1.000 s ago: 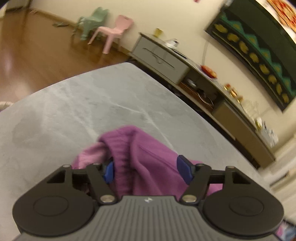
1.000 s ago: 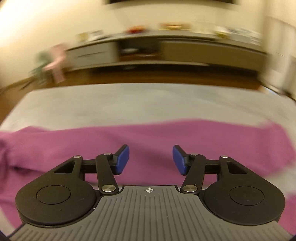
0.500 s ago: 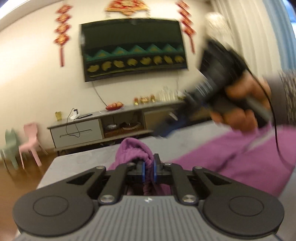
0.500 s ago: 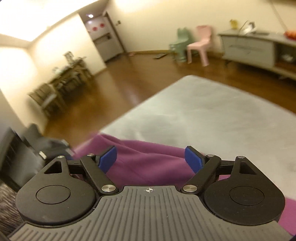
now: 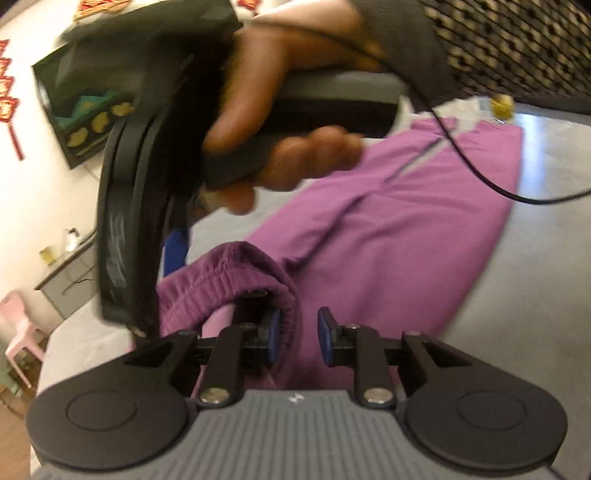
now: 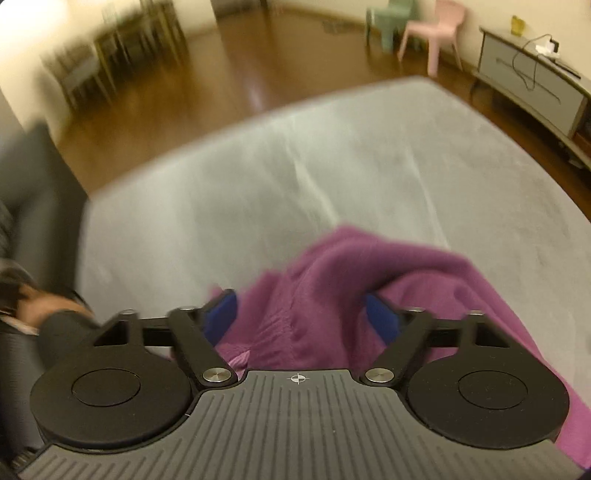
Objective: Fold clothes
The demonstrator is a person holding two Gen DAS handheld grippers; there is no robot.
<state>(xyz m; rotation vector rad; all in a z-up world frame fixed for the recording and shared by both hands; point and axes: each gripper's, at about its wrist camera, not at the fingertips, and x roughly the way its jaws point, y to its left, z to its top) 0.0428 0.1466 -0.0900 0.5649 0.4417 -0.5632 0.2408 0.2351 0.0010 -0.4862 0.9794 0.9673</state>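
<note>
Looks like mid-fold: left gripper (image 5: 295,334) jaws partly open around the purple garment (image 5: 388,236) cuff, right gripper (image 6: 301,314) jaws wide open over bunched cloth, so next someone needs an actual pinch.

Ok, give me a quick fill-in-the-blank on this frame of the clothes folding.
1. The garment lying on the grey table is ___ in colour.
2. The right claw has its jaws ___, with fabric between them.
3. The small chair beside the green chair is ___.
Missing words: purple; open; pink.

Grey marbled table (image 6: 369,166), purple garment (image 5: 388,236) spread across its top.
</note>
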